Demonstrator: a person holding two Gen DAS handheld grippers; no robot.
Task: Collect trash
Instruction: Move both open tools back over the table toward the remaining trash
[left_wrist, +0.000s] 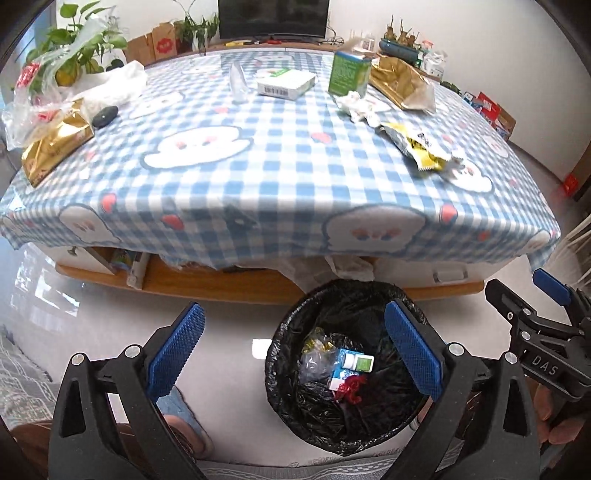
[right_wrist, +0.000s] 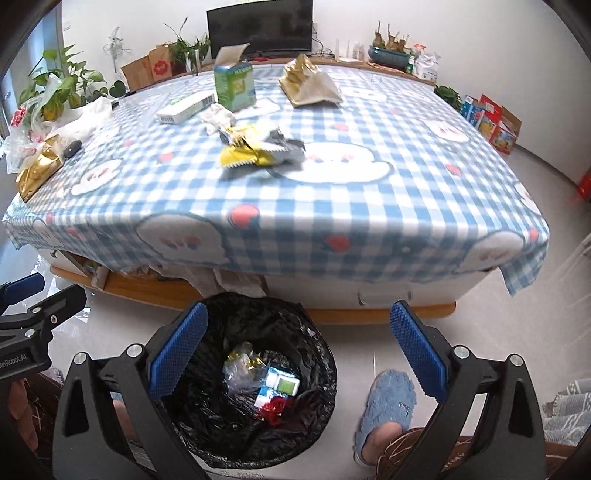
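A round bin with a black liner (left_wrist: 291, 325) (right_wrist: 317, 347) stands on the floor before the table and holds several pieces of trash. My left gripper (left_wrist: 293, 343) is open and empty, low beside the bin. My right gripper (right_wrist: 297, 343) is open and empty above the bin's right rim. On the checked tablecloth (left_wrist: 280, 173) (right_wrist: 332, 192) lie a yellow wrapper (left_wrist: 421, 144) (right_wrist: 251, 149), crumpled tissue (left_wrist: 356, 105) (right_wrist: 218, 116), a green carton (left_wrist: 349, 72) (right_wrist: 234, 85), a flat white box (left_wrist: 286, 83) (right_wrist: 184, 107) and gold bags (left_wrist: 400, 83) (right_wrist: 308, 81) (left_wrist: 55, 142) (right_wrist: 38, 170).
Clear plastic bags (left_wrist: 33, 96) and a dark pebble-like object (left_wrist: 105, 115) sit at the table's left. Potted plants (right_wrist: 59, 92) and a TV (right_wrist: 260, 26) stand behind. My slippered foot (right_wrist: 386, 410) is right of the bin. Colourful boxes (right_wrist: 491, 122) lie on the floor far right.
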